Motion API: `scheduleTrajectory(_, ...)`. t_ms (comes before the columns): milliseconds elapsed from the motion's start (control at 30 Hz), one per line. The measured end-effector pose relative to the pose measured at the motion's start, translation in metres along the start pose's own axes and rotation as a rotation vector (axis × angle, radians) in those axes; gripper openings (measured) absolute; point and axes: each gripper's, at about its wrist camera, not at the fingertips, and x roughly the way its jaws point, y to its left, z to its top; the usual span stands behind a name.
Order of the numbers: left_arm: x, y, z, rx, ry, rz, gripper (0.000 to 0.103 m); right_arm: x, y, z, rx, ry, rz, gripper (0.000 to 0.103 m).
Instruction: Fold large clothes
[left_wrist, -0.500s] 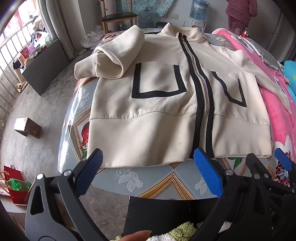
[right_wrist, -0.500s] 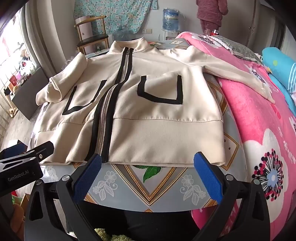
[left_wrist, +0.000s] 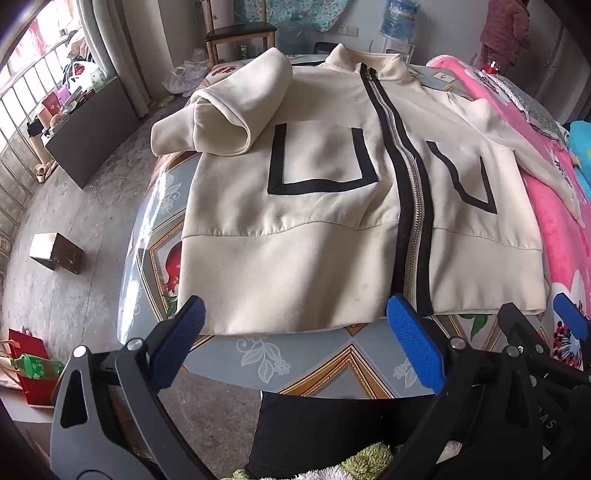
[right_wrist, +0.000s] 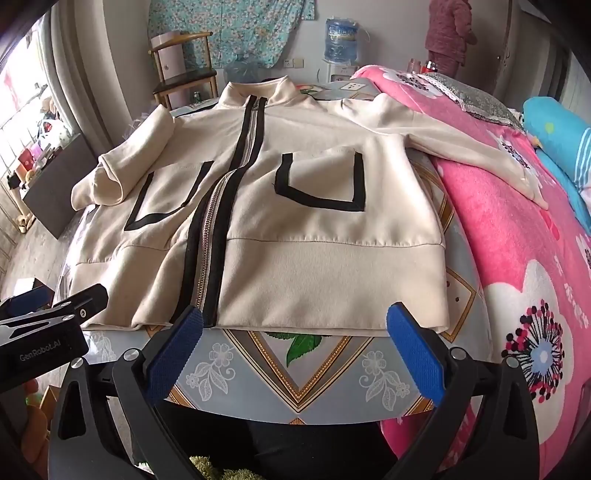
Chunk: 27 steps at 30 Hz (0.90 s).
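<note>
Though one sleeve (left_wrist: 236, 110) is folded over the jacket (left_wrist: 332, 258) on the surface (left_wrist: 295, 365), both claws, left (left_wrist: 291, 347) and right (right_wrist: 291, 347), hang wide and empty; most folding remains.

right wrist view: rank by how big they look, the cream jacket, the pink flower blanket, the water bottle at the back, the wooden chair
1. cream jacket
2. pink flower blanket, cut off by the frame edge, so unsure against the jacket
3. wooden chair
4. water bottle; both are far back, so close.
</note>
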Motion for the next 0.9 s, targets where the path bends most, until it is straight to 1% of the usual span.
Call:
scheduleTrajectory(667, 0.003, 0.003, 0.003, 0.0, 0.006, -0.004, 0.096, -0.003, 0.0, 0.0, -0.004, 0.001, -0.003, 0.097)
scheduleTrajectory(767, 0.004, 0.011, 0.004, -0.006, 0.007, -0.007, 0.095, -0.001, 0.0, 0.001, -0.003, 0.001, -0.003, 0.097)
scheduleTrajectory(900, 0.003, 0.01, 0.004, -0.005, 0.007, -0.008, 0.096, -0.005, 0.005, 0.002, -0.005, -0.001, -0.004, 0.097)
